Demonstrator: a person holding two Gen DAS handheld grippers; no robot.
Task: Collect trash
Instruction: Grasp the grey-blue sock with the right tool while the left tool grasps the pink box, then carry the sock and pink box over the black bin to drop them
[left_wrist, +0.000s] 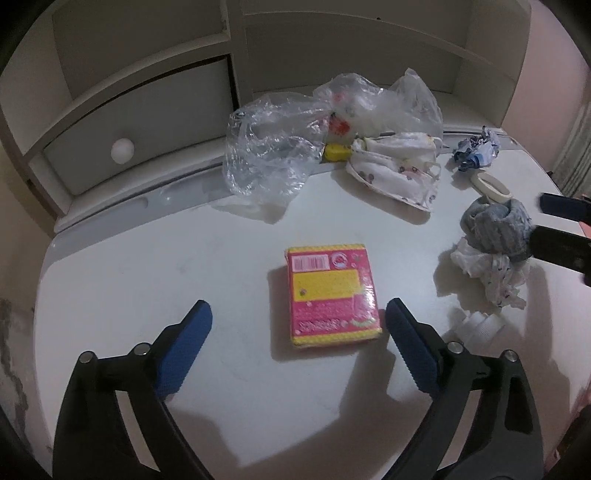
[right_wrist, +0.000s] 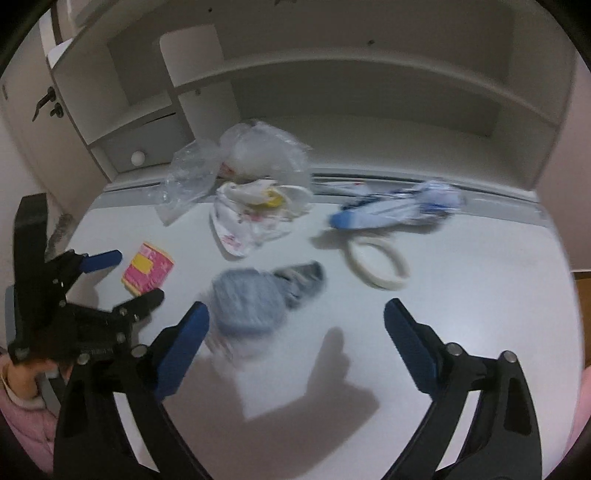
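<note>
Down on the white surface (left_wrist: 110, 295), the left tongs (left_wrist: 299, 325) hang released, spread wide, with the pink and yellow packet (left_wrist: 330, 295) lying flat between the pads, neither pad touching it. Best play here, I'd say: drop straight down, square the pads to the packet's long sides, then squeeze, because that glossy wrap looks slippery. Over to the right tongs (right_wrist: 295, 325), also released and gripping nothing, aimed near the grey rolled sock (right_wrist: 251, 302) that sits on some crumpled white wrapping; the view is blurred, so contact cannot be judged. Further back lie a clear plastic bag (left_wrist: 269, 155), a patterned cloth (left_wrist: 399, 173), a blue and white wrapper (right_wrist: 391, 210) and a white ring (right_wrist: 376, 266). Room looks generous around the packet; the shelf unit (left_wrist: 147, 92) walls off the back edge, and the two tongs sit near each other, so I'd lift straight up.
</note>
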